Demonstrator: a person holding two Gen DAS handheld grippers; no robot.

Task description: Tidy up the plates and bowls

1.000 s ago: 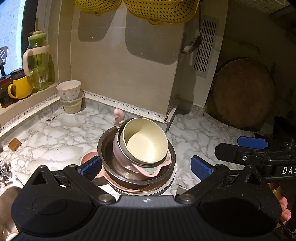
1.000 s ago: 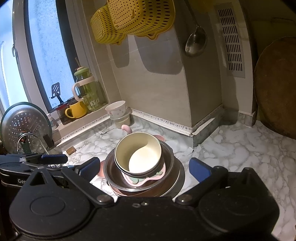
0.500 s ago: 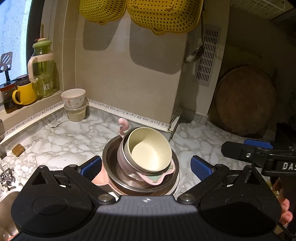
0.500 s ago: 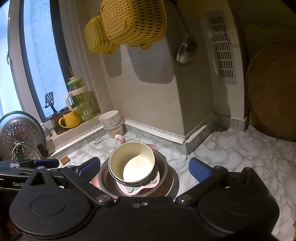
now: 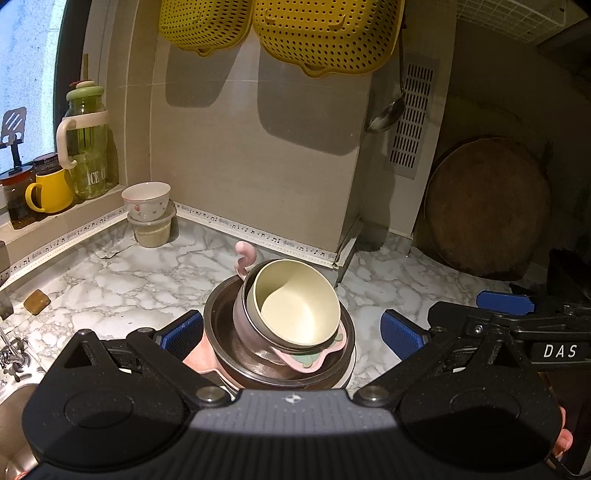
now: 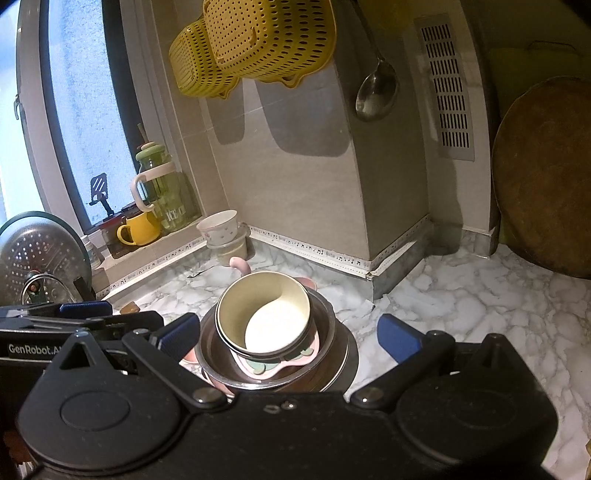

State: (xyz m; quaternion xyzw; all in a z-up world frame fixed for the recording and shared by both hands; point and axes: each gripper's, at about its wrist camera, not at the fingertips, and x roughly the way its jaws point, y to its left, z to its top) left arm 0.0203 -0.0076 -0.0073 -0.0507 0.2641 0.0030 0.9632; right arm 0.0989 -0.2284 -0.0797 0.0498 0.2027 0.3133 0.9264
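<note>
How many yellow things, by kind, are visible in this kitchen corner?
Yellow colander baskets hanging on the wall: 2
Yellow mug on the window ledge: 1
Total: 3
The top bowl of the stack is cream, so not counted.

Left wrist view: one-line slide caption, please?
Open left hand-held gripper above a cream bowl nested in stacked dishes on the marble counter.

The desk is white marble with grey lines. A stack of bowls sits near the middle. A flowered cup on a tub stands far left. A small brown block lies left. A round wooden board leans far right.
</note>
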